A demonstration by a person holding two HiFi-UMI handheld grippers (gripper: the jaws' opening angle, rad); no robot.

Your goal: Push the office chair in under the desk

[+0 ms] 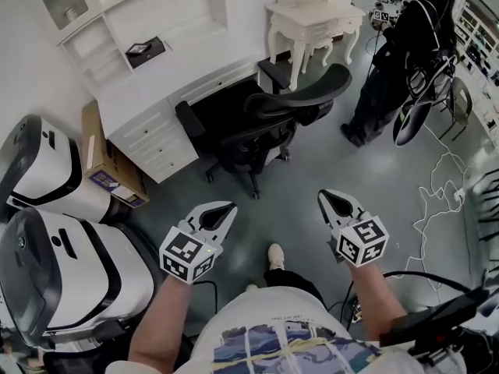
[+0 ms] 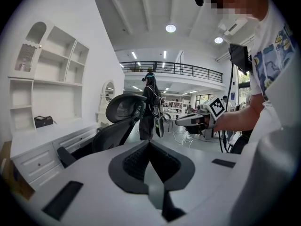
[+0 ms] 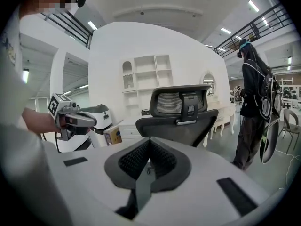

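Observation:
The black office chair stands at the white desk, its seat in the knee space and its mesh backrest turned toward me. Both grippers hover above the grey floor, a short way back from the chair and touching nothing. My left gripper is shut and empty, and it points at the chair. My right gripper is also shut and empty. In each gripper view the jaws meet at their tips, for the left gripper and the right gripper.
A person in dark clothes stands at the right of the chair beside an ornate white side table. Two white machines and a cardboard box crowd the left. Cables trail on the floor at the right.

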